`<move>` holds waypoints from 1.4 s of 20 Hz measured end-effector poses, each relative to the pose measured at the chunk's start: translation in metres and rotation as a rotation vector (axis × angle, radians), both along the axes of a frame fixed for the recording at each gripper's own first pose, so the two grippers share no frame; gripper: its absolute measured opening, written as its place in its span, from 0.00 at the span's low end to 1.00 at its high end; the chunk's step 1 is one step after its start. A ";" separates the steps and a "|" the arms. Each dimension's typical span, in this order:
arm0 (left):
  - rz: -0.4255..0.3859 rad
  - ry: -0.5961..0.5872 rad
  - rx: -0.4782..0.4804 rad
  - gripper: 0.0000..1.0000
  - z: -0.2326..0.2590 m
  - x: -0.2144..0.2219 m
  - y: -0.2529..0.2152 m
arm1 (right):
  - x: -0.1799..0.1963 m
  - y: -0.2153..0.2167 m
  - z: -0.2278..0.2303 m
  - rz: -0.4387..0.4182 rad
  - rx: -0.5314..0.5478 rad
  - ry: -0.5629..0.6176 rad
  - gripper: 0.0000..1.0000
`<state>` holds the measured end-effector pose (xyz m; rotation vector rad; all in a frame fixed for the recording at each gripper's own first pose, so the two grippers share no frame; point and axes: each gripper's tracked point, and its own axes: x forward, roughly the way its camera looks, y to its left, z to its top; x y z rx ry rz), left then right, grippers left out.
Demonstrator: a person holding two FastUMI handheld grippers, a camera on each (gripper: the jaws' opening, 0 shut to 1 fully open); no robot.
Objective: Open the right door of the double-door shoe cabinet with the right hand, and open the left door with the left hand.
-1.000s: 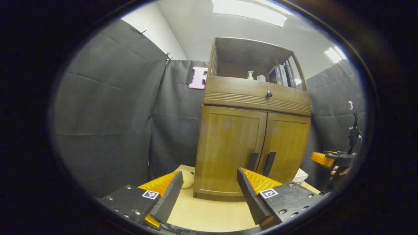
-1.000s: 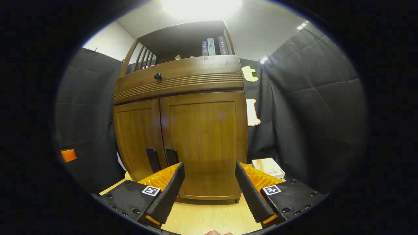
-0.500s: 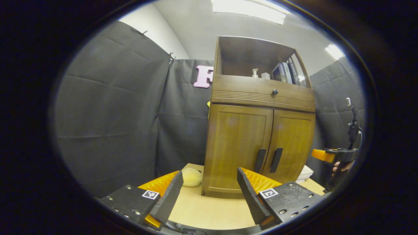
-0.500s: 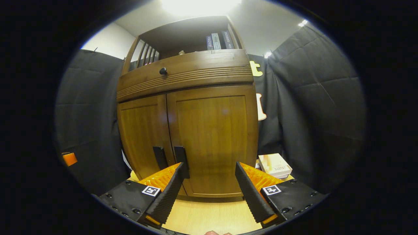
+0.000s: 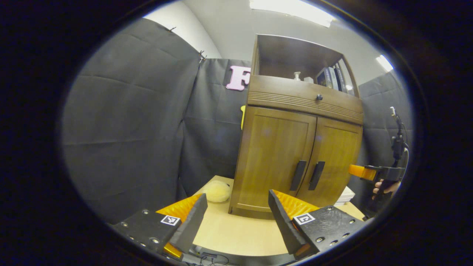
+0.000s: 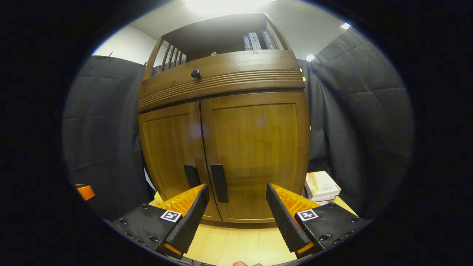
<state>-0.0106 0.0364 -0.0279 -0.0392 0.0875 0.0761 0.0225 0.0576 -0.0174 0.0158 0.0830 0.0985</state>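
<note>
Standing upright, shoe cabinet [image 6: 236,147] handles [image 6: 219,183] vertical

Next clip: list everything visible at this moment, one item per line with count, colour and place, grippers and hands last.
cabinet: 1, brown wood, on the table, both doors shut
door handles: 2, black, side by side where the doors meet
drawer knob: 1, black, on the band above the doors
books: several, dark, upright in the open top shelf
bottle: 1, white, top shelf
boxes: 2 stacked, white, right of the cabinet
soft lump: 1, pale yellow, left of the cabinet
table: 1, light wood
left gripper: 1, black and orange, open
right gripper: 1, black and orange, open, facing the right door
hand: 1, holding the right gripper
</note>
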 end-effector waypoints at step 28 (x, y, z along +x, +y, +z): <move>0.162 0.106 0.098 0.96 -0.006 0.053 -0.046 | 0.147 0.054 -0.063 0.099 0.004 0.115 0.87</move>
